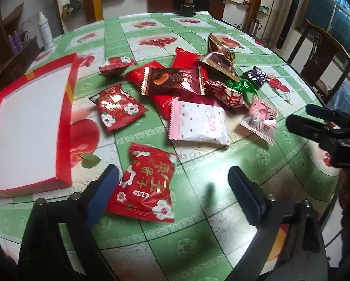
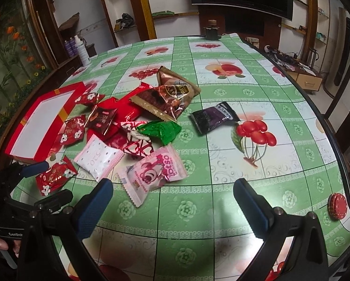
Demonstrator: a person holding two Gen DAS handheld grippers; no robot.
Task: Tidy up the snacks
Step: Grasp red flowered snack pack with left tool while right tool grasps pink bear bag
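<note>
Green-checked oilcloth printed with cherries and apples covers the round worktop [image 1: 198, 164].

1. Snacks: a loose heap of wrapped packets lies near the worktop centre. A red packet with white flowers [image 1: 147, 182] lies flat apart from the heap at its 6 o'clock, between the fingers of the left gripper [image 1: 172, 187]. A white "520" packet [image 1: 198, 124] and a pink packet [image 2: 154, 173] lie on the near edge of the heap. A purple packet [image 2: 212, 118] lies apart at 3 o'clock.
2. Red box [image 1: 25, 126]: open, white inside, at 9 o'clock from the heap.
3. Left gripper: jaws wide, the left finger touching the red packet, nothing clamped.
4. Right gripper [image 2: 172, 206]: jaws wide, holding nothing, with the pink packet just ahead.
5. Red round tin [image 2: 337, 206]: near the worktop rim at 3 o'clock.
</note>
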